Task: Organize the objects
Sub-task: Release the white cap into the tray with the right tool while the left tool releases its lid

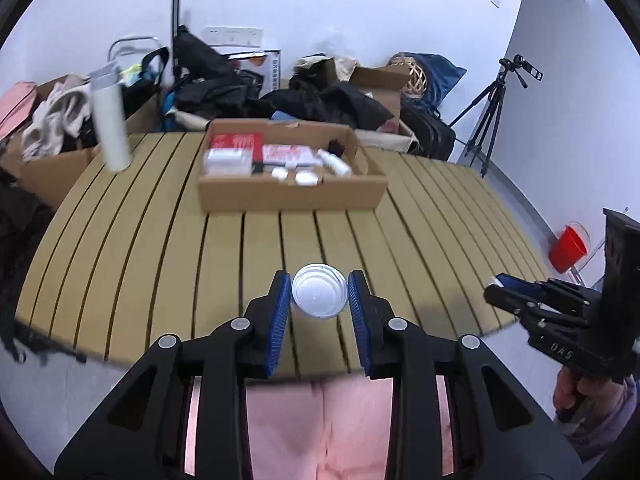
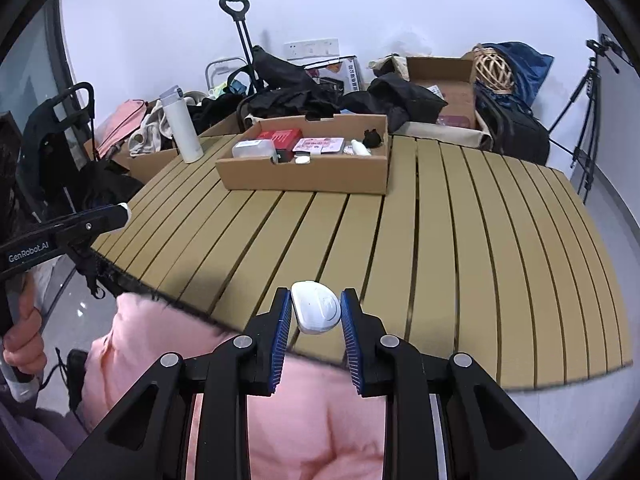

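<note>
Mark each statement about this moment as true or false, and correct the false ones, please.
1. The left gripper holds a round white lid. True.
2. The right gripper is empty. False: its jaws are shut on a small white case.
3. The white thermos bottle lies inside the cardboard box. False: it stands upright on the slatted table, left of the box.
4. The box already contains several items, among them a red packet. True.
5. A red bucket stands on the floor beside the table. True.
</note>
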The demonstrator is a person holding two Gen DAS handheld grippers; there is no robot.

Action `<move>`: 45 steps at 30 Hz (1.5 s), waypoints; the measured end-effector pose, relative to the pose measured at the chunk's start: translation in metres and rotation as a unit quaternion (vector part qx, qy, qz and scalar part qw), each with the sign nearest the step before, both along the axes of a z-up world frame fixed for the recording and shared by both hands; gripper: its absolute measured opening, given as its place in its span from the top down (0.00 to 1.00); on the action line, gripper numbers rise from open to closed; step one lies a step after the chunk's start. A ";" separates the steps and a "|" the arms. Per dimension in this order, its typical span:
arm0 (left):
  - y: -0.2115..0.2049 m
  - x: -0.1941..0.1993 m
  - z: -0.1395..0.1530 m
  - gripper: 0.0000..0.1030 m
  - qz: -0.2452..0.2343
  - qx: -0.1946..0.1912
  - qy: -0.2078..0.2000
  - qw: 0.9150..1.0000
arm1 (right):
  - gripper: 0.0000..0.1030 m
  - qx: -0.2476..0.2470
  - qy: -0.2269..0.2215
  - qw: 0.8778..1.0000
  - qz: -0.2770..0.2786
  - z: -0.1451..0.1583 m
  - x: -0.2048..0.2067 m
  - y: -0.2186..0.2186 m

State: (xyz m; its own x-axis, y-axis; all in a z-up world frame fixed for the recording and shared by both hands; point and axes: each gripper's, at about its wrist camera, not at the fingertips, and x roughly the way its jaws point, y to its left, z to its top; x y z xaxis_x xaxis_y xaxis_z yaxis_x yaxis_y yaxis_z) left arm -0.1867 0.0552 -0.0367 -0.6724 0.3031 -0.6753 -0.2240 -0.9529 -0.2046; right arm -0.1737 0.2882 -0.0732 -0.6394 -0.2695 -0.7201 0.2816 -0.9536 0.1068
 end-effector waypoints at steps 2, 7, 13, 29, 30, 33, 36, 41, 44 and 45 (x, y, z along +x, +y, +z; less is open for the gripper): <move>0.006 -0.031 0.006 0.75 -0.006 0.000 0.004 1.000 | 0.73 0.002 0.002 1.000 0.003 0.004 -0.028 -0.002; 0.032 -0.144 0.006 0.75 -0.036 0.001 -0.004 0.999 | 0.73 -0.024 0.007 0.999 0.019 0.008 -0.127 -0.009; 0.069 -0.270 -0.043 0.75 -0.058 0.010 -0.077 0.995 | 0.73 -0.008 -0.021 0.999 -0.027 -0.018 -0.246 -0.016; 0.066 -0.315 -0.077 0.19 -0.052 0.005 -0.118 0.992 | 0.43 -0.042 -0.038 0.996 -0.061 -0.057 -0.305 0.000; 0.061 -0.311 -0.067 0.17 -0.046 0.001 -0.111 0.993 | 0.40 -0.050 -0.031 0.996 -0.062 -0.048 -0.301 0.002; 0.040 -0.289 -0.030 0.04 -0.023 -0.021 -0.079 0.996 | 0.38 -0.058 -0.014 0.996 -0.069 -0.016 -0.287 0.011; 0.010 -0.254 0.011 0.00 0.022 -0.070 -0.031 0.997 | 0.38 -0.050 -0.008 0.996 -0.072 0.021 -0.270 0.016; -0.045 -0.195 0.050 0.00 0.073 -0.109 -0.021 0.991 | 0.35 -0.033 -0.008 0.998 -0.061 0.077 -0.224 0.019; -0.076 -0.161 0.067 0.00 0.088 -0.099 -0.039 0.990 | 0.28 -0.036 -0.020 0.998 -0.037 0.102 -0.197 0.016; -0.086 -0.148 0.072 0.00 0.090 -0.102 -0.044 0.990 | 0.28 -0.038 -0.023 0.999 -0.026 0.110 -0.186 0.013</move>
State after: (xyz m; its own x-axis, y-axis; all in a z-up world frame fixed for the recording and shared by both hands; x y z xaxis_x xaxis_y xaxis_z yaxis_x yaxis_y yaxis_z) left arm -0.3346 -0.0305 0.0352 -0.6386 0.0354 -0.7687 -0.0361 -0.9992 -0.0160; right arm -0.3593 0.3008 0.0372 -0.6215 -0.2916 -0.7271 0.2249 -0.9555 0.1909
